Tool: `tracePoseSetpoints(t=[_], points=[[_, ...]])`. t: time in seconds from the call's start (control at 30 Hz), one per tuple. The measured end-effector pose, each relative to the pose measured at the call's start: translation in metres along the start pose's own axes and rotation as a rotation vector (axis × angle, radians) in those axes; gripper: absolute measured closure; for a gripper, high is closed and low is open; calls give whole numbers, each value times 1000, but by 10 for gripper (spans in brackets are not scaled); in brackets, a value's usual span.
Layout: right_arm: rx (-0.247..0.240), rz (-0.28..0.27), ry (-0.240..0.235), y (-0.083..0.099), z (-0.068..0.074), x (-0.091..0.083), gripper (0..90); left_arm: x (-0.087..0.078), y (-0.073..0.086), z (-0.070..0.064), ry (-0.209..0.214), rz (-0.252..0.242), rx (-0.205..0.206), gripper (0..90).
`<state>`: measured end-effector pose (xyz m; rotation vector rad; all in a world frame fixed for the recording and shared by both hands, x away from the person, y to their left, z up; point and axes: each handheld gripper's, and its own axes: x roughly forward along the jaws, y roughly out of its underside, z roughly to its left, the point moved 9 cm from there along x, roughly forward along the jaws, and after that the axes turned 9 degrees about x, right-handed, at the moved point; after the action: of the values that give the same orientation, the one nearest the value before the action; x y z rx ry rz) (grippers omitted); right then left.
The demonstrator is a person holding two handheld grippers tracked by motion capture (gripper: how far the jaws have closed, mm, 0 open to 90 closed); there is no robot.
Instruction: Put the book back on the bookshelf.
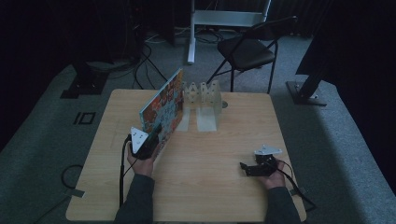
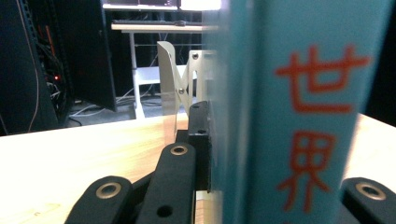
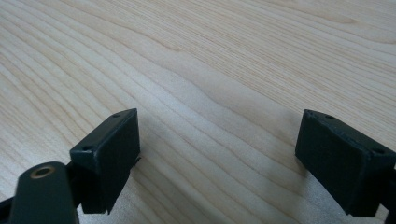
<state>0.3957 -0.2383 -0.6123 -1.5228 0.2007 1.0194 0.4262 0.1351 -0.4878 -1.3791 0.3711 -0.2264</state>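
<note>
Clamped on the near end of the upright book (image 1: 162, 111), the left gripper (image 1: 148, 140) points its length toward the white rack (image 1: 203, 95), just beyond. Well right of the book, the right gripper (image 1: 256, 167) rests spread on the table (image 1: 210, 186).

The high view is dim and underexposed: the room around the table (image 1: 187, 186) sinks into near-black, and the pale wood top is the brightest area, evenly lit with no glare. Soft, faint shadows fall on the table just in front of the white rack (image 1: 204, 95). Detail is soft and slightly grainy throughout. The left gripper view is brighter — the book (image 2: 299, 112) pressed close to the lens is blurred, its red characters fuzzy-edged, while the rack behind it is sharper; a monitor glows overexposed at the top edge. The right gripper view is well lit, with crisp wood grain and soft shadows beside the right gripper (image 3: 217, 154) and its jaws.
</note>
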Motion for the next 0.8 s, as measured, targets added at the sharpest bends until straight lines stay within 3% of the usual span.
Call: tracePoseSetpoints(t=[0.8], points=[[-2,1,-2,0,0,0,135,14,-1,3,-48,-7,-24,812]])
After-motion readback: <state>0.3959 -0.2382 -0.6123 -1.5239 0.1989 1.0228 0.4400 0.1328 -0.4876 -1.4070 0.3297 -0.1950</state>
